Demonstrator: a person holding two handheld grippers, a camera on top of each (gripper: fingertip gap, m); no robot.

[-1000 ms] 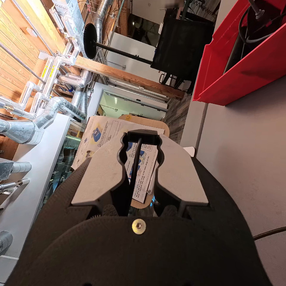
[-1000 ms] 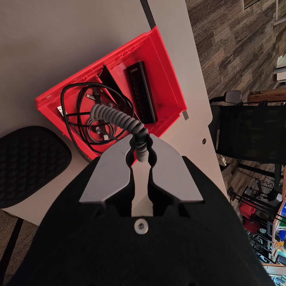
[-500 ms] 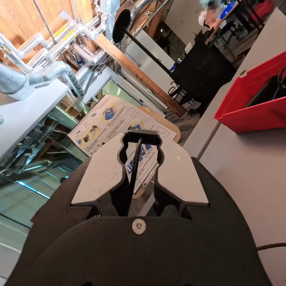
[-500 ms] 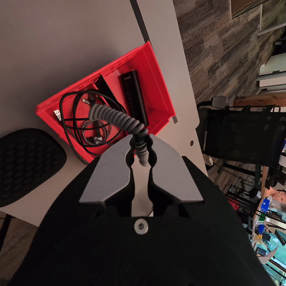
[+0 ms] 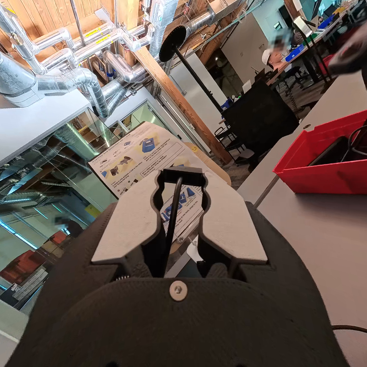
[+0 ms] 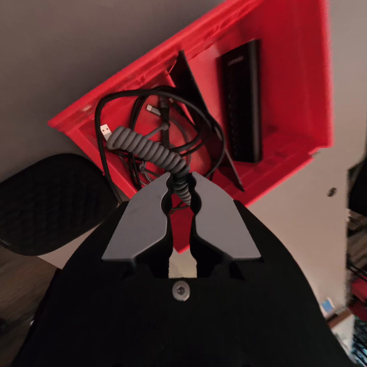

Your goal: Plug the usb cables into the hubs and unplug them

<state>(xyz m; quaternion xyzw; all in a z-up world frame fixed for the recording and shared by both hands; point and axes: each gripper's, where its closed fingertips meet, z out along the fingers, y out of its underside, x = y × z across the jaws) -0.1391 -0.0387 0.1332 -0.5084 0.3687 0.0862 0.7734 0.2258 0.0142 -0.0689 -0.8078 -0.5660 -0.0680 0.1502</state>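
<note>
My left gripper is shut on a small black hub held at its fingertips, raised off the grey table; the hub's thin black cord runs back between the fingers. My right gripper is shut on a grey coiled cable and holds it above the red bin. In the bin lie a long black hub, a black divider, looped black cables and loose USB plugs. The bin also shows in the left wrist view.
The left gripper's black body shows at the left in the right wrist view, beside the bin. An instruction sheet on a wooden board stands past the table edge. Black chairs and a person at a far table are behind. The gap from one gripper's tips to the other's is roughly 40 cm.
The left gripper has tilted, swinging its view from ceiling pipes toward the room, hub still held. The right gripper has moved closer over the bin with the coiled cable; its view is blurred.
</note>
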